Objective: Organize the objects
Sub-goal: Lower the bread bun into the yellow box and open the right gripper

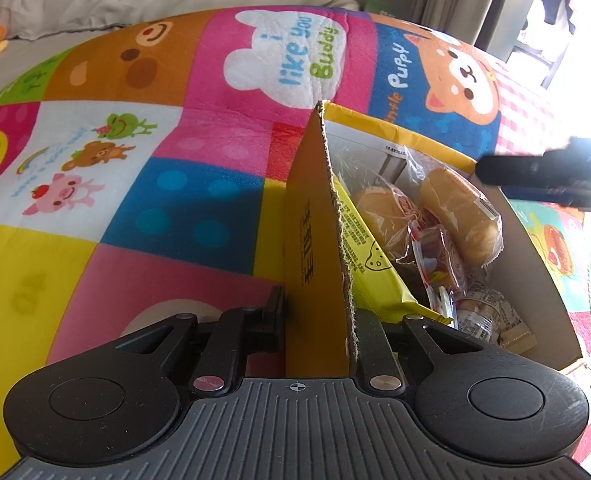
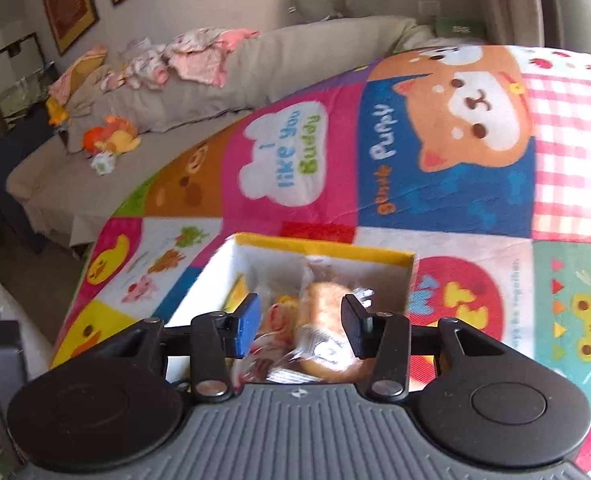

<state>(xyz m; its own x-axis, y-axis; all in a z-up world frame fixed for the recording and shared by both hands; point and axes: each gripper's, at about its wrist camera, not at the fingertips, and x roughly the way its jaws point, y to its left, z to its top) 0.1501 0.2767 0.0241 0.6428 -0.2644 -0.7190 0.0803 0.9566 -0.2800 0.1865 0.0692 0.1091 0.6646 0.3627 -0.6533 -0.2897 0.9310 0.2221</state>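
An open yellow cardboard box (image 1: 535, 276) stands on a bright cartoon play mat (image 1: 167, 184). Inside lie two wrapped bread rolls (image 1: 459, 216), a yellow packet (image 1: 371, 264) and other small wrapped snacks. My left gripper (image 1: 319, 312) is shut on the box's upright left wall (image 1: 311, 208), one finger on each side. In the right wrist view, my right gripper (image 2: 300, 326) hovers over the box (image 2: 319, 246) with its jaws apart. A wrapped roll (image 2: 327, 320) lies in the box beneath them, close to the right finger, and the pads are not pressing on it.
The mat (image 2: 435, 184) spreads wide around the box. Behind it is a beige sofa (image 2: 199, 92) with a heap of clothes (image 2: 199, 56) and an orange plush toy (image 2: 111, 138). Curtains and a bright window are at the far right.
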